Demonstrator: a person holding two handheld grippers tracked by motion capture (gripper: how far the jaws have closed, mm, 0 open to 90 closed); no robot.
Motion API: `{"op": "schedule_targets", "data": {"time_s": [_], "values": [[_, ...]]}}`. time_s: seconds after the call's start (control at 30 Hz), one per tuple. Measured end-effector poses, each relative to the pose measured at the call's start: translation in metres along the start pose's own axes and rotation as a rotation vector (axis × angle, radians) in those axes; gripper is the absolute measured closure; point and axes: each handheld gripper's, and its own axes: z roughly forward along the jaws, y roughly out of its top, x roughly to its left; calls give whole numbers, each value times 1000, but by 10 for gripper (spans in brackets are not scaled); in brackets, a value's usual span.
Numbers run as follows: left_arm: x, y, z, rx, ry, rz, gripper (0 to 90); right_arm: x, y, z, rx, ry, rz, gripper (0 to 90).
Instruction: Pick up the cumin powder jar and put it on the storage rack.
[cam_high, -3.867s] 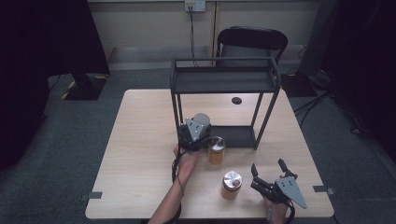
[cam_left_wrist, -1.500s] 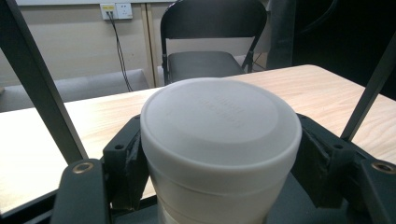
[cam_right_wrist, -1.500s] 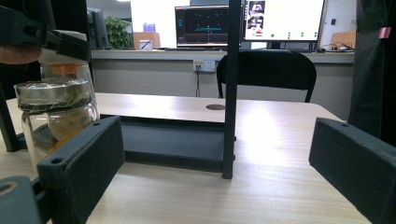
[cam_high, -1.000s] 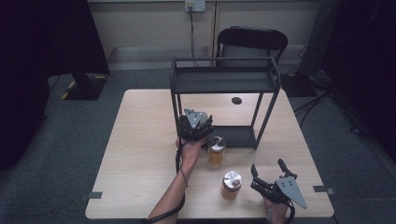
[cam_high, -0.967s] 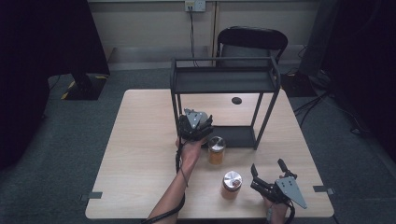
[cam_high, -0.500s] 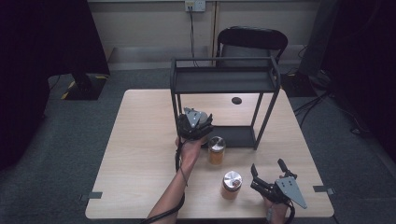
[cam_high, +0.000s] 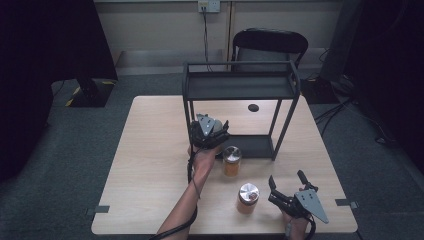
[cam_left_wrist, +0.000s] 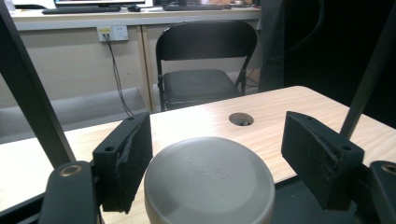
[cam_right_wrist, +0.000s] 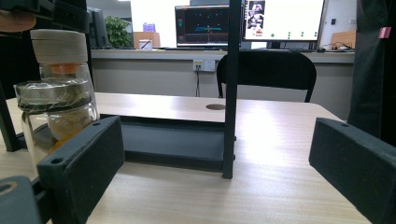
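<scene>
My left gripper (cam_high: 209, 129) reaches into the bottom left of a black metal rack (cam_high: 240, 85). In the left gripper view the left gripper (cam_left_wrist: 219, 135) straddles a grey jar lid (cam_left_wrist: 208, 184). Its jaws have just been opening, and both pads stand off the lid. A jar with a silver lid and orange contents (cam_high: 231, 160) stands on the table by the left hand. A second such jar (cam_high: 248, 196) stands nearer the front. My right gripper (cam_high: 286, 177) rests wide open to its right, holding nothing. In the right gripper view (cam_right_wrist: 219, 140) that jar (cam_right_wrist: 56, 112) is at the left.
The rack's lower shelf (cam_high: 255, 145) lies dark and flat behind the jars; its front right post (cam_right_wrist: 232, 93) rises in the right gripper view. A round cable hole (cam_high: 253, 107) is in the tabletop under the rack. A black folding chair (cam_high: 270, 42) stands beyond the table.
The left gripper sits slightly farther toward the rack than in the oldest frame. Over the last second neither hand has visibly shifted, and the two table jars have stayed put.
</scene>
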Motion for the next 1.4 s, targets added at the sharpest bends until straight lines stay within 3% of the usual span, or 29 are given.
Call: {"op": "schedule_targets", "data": {"time_s": [0.13,0.23,0.37,0.87,1.13,1.4], "values": [[-1,1,-2,-1,-5,2,235,0,0,0,0,0,0,22],[-5,2,-3,-3,-1,28,222,0,0,0,1,-1,0,22],[-3,3,-4,-5,-14,-3,197,0,0,0,1,-1,-1,22],[-1,6,-8,-4,-67,-38,85,0,0,0,2,2,-3,22],[-6,11,-15,-25,-83,-16,13,0,0,0,0,2,-3,22],[-8,12,-22,-45,-91,-9,3,-1,0,0,-2,4,-1,22]]}}
